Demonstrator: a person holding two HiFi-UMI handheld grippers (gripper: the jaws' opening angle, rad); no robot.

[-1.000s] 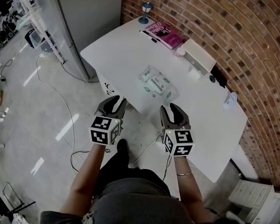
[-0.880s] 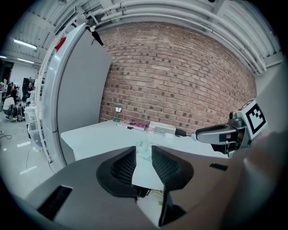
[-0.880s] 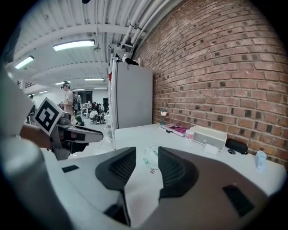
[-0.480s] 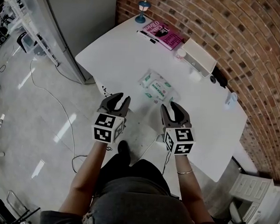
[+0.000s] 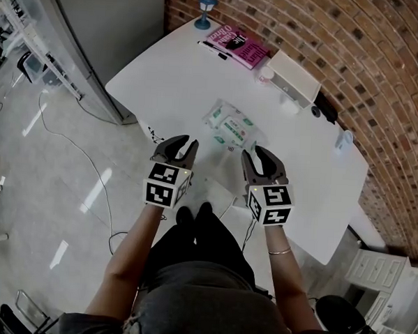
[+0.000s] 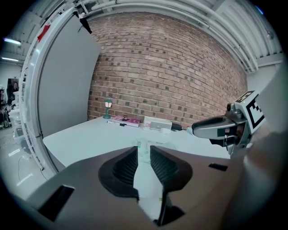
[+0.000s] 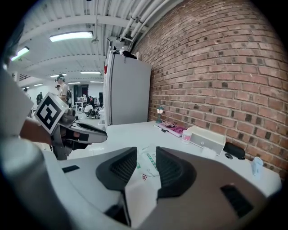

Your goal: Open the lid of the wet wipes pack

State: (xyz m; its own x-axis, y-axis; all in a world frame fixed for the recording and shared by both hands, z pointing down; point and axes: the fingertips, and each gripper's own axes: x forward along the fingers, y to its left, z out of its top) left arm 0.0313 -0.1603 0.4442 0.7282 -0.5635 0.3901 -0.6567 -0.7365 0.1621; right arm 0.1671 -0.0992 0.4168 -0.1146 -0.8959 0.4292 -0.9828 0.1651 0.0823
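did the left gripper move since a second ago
Yes. The left gripper has come forward, toward the wet wipes pack lying on the table; the gap between gripper and pack is smaller.

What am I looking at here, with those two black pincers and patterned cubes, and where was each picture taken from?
There is no robot here. A person stands at a white table carrying two hand-held tools. Each tool ends in a two-fingered claw, and the patterned cube is part of the tool. The top-down picture comes from a camera on the person's head and shows the left claw and the right claw. The other two pictures come from cameras riding on the tools, each looking along its own claw. On the table lie a wet wipes pack, a pink book and a white box. Nothing is held. The left claw is open, the right claw is closing slightly on empty air, and both are short of the pack.
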